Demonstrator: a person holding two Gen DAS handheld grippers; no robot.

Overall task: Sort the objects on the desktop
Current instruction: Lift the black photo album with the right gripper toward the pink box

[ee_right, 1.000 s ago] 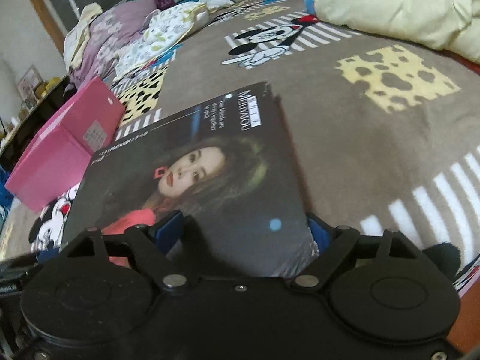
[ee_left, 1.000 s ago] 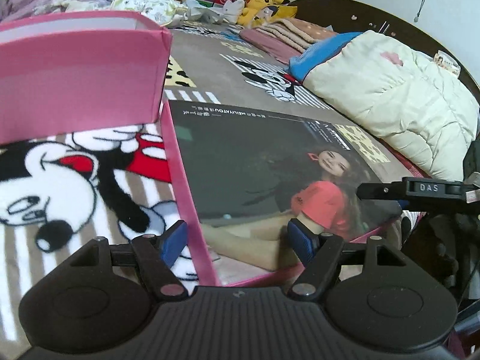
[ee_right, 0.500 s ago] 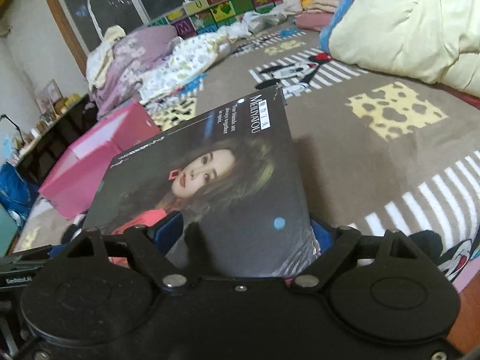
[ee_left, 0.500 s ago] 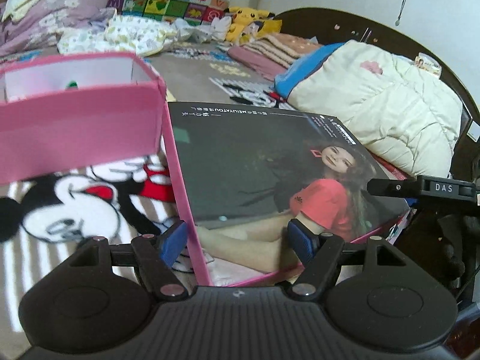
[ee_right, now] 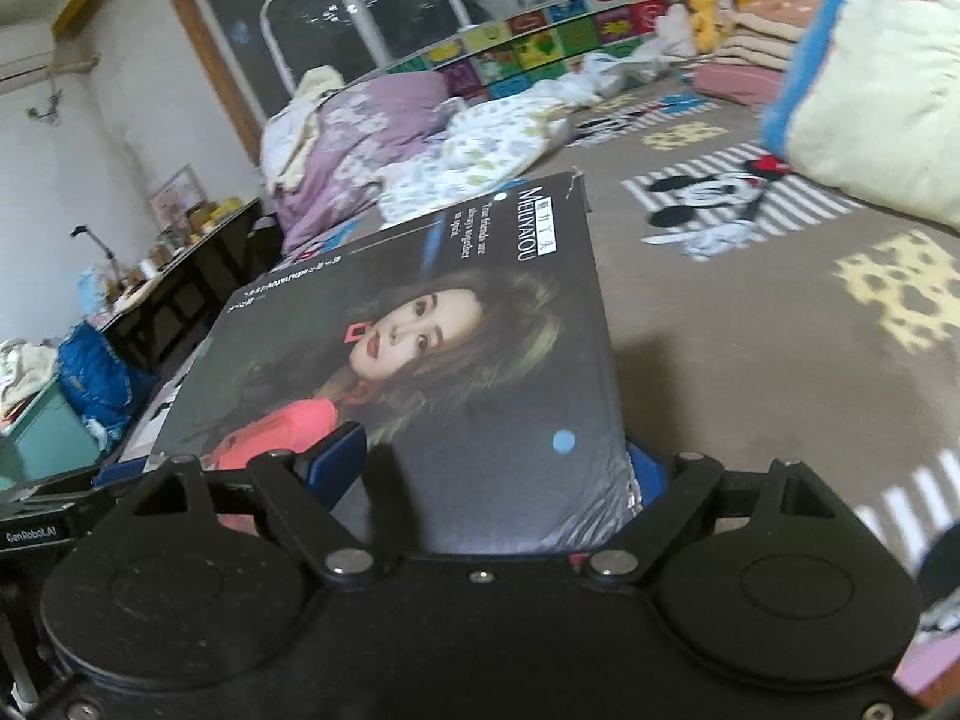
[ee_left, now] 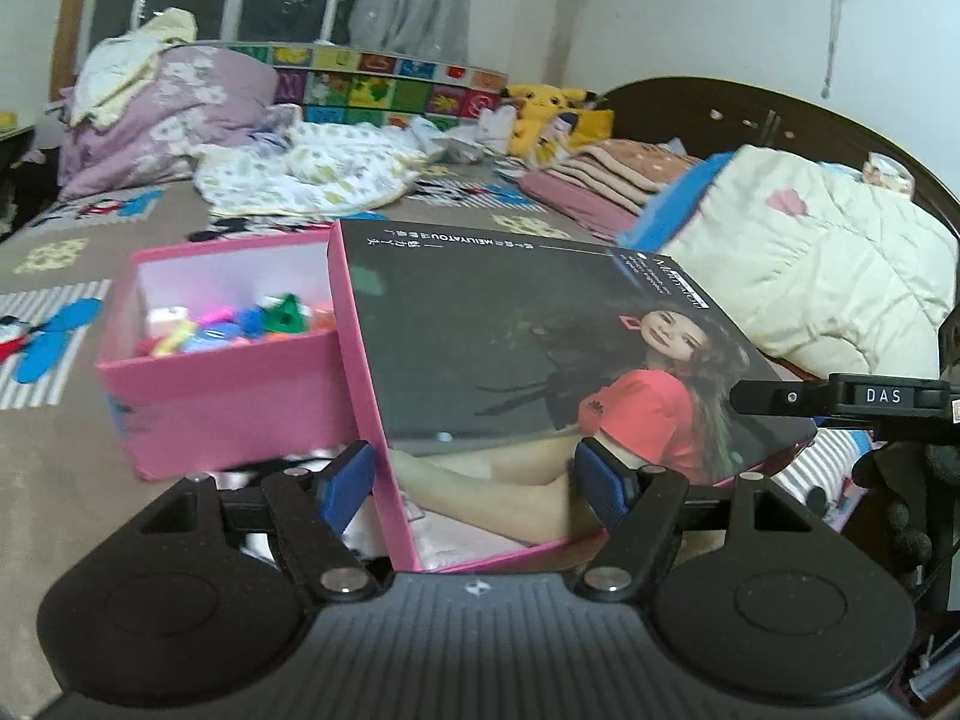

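A flat box lid (ee_left: 540,348) with pink sides and a dark printed top showing a woman hangs tilted above the bed, held from two sides. My left gripper (ee_left: 474,483) is shut on its near corner, blue pads (ee_left: 345,483) against the pink side wall. My right gripper (ee_right: 492,468) is shut on the opposite edge of the lid (ee_right: 456,348). The open pink box (ee_left: 228,396), holding several small colourful toys, stands on the blanket left of the lid. In the left wrist view part of the right gripper (ee_left: 840,399) shows at the lid's right edge.
A brown cartoon-print blanket (ee_right: 750,324) covers the bed. A cream quilt (ee_left: 828,276) lies at the right, folded blankets (ee_left: 612,174) and a yellow plush toy (ee_left: 552,114) behind, bedding piles (ee_left: 180,114) at the back left. A cluttered dark table (ee_right: 180,276) stands beside the bed.
Both grippers have risen with the lid, lifting it off the blanket. The pink box's inside with its toys has come into view from above.
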